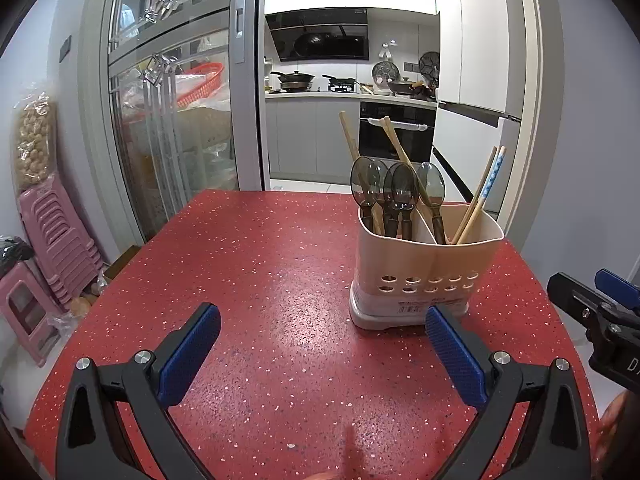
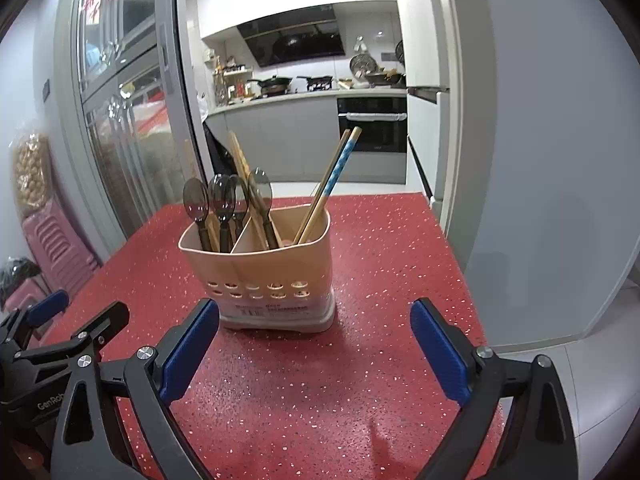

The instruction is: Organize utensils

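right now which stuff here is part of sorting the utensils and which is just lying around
For the job:
utensil holder
spoons
chopsticks
left gripper, open
right gripper, open

Just around:
red table
pink stools
bagged snacks

Left gripper gaping wide, empty, above red table; beige utensil holder at one o'clock, spoons and chopsticks upright inside

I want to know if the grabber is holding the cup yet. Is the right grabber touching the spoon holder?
Apart. The right wrist view shows bare red table between the open right gripper and the holder.
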Available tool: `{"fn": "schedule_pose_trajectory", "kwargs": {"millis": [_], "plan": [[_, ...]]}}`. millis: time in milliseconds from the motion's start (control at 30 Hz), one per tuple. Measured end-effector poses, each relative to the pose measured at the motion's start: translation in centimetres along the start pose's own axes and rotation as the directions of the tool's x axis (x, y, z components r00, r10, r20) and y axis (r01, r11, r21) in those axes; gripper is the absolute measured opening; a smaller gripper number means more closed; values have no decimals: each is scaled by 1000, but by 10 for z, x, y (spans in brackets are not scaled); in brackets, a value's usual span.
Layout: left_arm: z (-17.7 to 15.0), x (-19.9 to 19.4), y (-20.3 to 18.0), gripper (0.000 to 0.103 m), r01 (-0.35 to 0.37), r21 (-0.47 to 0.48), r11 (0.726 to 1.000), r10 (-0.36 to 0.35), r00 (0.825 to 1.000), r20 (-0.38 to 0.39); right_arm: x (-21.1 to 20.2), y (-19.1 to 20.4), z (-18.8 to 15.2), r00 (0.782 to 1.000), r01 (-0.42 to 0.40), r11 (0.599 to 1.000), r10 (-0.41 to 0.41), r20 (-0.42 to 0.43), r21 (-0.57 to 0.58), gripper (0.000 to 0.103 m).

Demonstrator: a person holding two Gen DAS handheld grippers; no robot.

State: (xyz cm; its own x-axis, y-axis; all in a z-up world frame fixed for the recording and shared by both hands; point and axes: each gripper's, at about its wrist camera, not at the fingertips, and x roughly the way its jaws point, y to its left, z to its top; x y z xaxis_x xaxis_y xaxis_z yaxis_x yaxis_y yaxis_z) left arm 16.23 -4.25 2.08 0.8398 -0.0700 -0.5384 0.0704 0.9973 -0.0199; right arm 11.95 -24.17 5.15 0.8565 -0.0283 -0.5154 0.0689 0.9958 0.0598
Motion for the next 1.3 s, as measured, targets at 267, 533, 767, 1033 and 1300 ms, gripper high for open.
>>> {"fn": "schedule_pose_trajectory", "kwargs": {"millis": [267,533,767,1033,1300], "plan": [[-10,-12,-2,103,-13,5,1000,13,999,30,-15,-3,-6,998,26,1000,-26,56,4,103],[-23,-18,-1,103,-18,-3,1000,18,999,41,-15,-3,-18,999,34,999,-34,24,8,103],[-32,-15,8,103,-2,-44,999,3,1000,25,-17,1,-26,994,95,995,-94,58,-25,103],[-34,-13,8,103,-14,-24,1000,15,1000,26,-18,1,-25,992,107,994,-105,74,-33,103],[-32,-14,7,103,-10,-19,1000,11,1000,27,-17,2,-25,993,101,994,-98,72,-31,103]]}}
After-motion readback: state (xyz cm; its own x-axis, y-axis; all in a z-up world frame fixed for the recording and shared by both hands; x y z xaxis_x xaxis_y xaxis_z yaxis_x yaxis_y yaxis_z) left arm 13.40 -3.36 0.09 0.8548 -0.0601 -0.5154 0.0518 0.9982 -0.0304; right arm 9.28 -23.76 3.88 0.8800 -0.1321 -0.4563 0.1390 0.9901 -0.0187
